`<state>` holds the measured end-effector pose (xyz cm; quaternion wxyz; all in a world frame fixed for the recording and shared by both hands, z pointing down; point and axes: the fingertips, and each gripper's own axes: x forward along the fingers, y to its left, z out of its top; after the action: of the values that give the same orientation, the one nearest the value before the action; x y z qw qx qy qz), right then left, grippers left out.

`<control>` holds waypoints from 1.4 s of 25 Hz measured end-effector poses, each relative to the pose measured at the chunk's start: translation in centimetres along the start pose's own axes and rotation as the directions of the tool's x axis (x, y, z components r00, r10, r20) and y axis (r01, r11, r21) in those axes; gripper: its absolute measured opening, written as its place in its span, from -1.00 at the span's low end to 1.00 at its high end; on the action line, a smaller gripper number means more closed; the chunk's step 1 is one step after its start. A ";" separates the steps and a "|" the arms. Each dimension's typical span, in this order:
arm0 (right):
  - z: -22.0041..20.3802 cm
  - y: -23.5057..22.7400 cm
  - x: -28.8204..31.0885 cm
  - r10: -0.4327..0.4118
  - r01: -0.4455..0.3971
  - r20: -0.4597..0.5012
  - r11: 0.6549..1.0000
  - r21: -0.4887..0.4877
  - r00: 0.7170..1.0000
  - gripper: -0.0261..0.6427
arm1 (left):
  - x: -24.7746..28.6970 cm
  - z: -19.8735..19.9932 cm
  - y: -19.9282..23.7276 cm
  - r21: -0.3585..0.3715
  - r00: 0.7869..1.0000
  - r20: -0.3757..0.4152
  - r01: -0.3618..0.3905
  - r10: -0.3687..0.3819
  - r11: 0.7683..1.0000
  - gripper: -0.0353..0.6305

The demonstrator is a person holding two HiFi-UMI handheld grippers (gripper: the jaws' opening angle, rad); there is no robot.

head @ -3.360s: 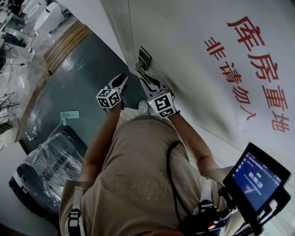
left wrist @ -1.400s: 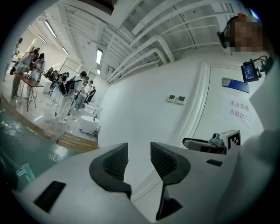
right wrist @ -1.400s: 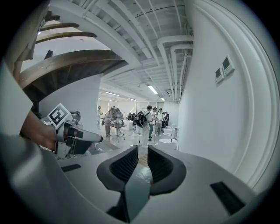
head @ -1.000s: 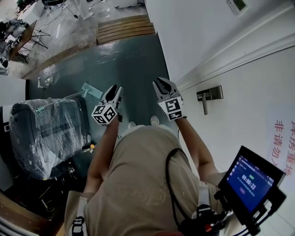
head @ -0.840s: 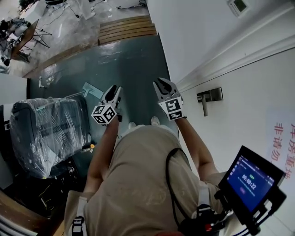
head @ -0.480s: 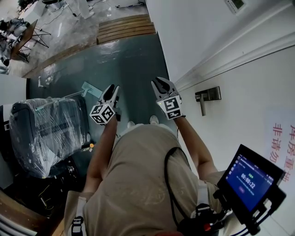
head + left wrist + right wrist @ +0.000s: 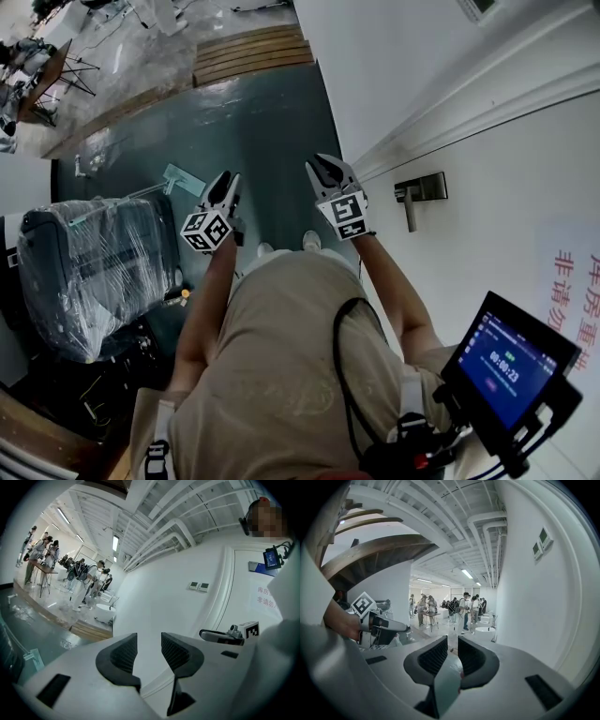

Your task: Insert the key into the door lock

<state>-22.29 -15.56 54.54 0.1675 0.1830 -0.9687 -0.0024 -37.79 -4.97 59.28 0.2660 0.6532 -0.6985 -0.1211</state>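
From my head, I looked down at both my arms. My left claw (image 7: 228, 180) and my right claw (image 7: 321, 169) were up in front of me, side by side, over the dark floor (image 7: 262, 122). The white door (image 7: 497, 159) was on my right. Its handle (image 7: 419, 187) was near the right claw but not touching it. I could not make out the lock from there.

In the left gripper view, the left claw (image 7: 149, 649) was a little way open. Nothing was in it, and I saw only wall past it.

In the right gripper view, the right claw (image 7: 450, 656) was nearly closed. A flat grey thing sat deep between its jaws, and I took it to be the key (image 7: 446, 682). So the key was in my right claw, away from the door.

I think a key is small, light, hard and smooth, so it can slip or turn. It is best pinched on its wide flat end, with the thin end poking out free for the lock.
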 end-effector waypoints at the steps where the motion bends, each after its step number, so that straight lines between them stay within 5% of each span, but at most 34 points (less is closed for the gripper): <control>1: -0.2 -0.4 0.0 0.000 0.000 -0.002 1.000 0.002 1.000 -0.73 | 0.4 -0.1 -0.1 -0.001 1.000 -0.003 -0.001 0.001 1.000 -0.43; 35: -1.6 -1.0 -0.4 -0.022 0.022 -0.013 1.000 0.020 1.000 -0.73 | 2.3 -2.7 -0.3 -0.020 0.997 -0.071 0.036 -0.037 0.999 -0.44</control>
<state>-21.03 -16.27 55.82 0.1719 0.1953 -0.9655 0.0068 -36.12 -6.78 61.83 0.2944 0.6673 -0.6754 -0.1090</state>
